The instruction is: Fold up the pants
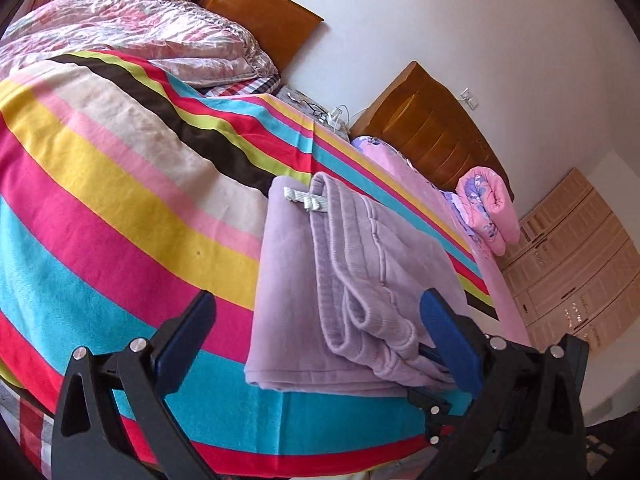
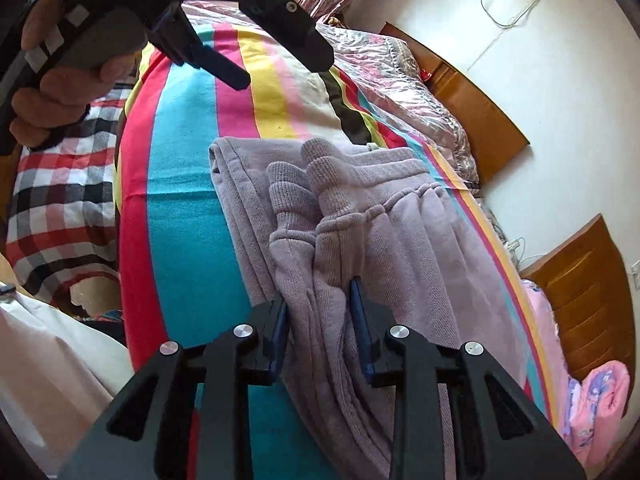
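Right wrist view: right gripper (image 2: 320, 320) apparently loosely straddling folded lilac knit pants (image 2: 352, 216); left gripper (image 1: 320, 344) released. Fold laid, next withdraw and smooth.

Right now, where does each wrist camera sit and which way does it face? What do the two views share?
Left wrist: on the left gripper, looking down across the striped sheet at the folded pants; its open fingers show.
Right wrist: on the right gripper, looking along the pants between its fingers; the left gripper and the hand show top left.
Shared: pants, sheet, headboard.
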